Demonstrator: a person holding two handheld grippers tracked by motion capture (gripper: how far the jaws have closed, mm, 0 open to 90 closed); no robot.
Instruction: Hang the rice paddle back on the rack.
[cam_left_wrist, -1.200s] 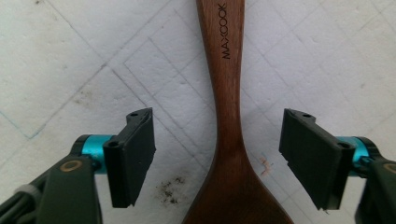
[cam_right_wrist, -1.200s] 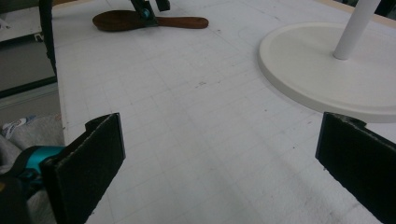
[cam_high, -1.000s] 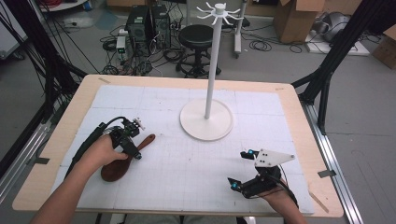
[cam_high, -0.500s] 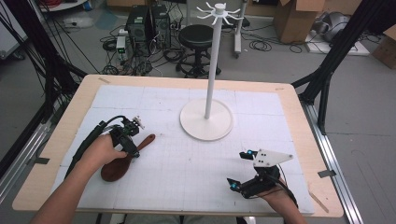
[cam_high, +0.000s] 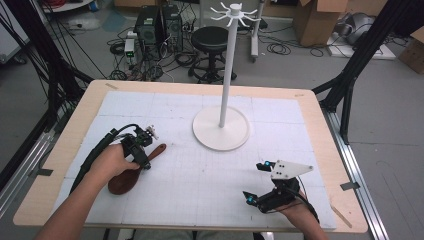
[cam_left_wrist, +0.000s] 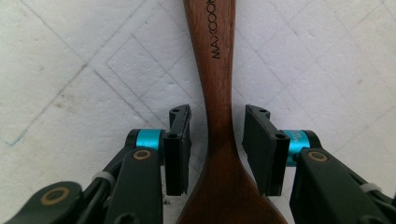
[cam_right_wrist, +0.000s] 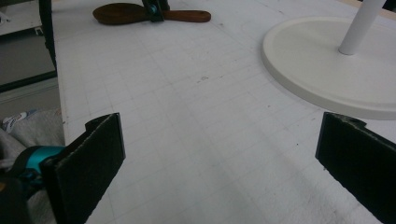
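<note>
Spoon (cam_left_wrist: 219, 116) flat on tabletop (cam_high: 210, 180), wooden, stiff, light, smooth; narrow neck best to pinch. Left gripper (cam_left_wrist: 217, 140) jaws just closing around neck, not yet touching. Right gripper (cam_right_wrist: 219, 154) jaws spread, empty.

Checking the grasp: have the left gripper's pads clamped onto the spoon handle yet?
No, the left gripper straddles the spoon, but a gap shows between the handle and each pad as its jaws have just been closing.
</note>
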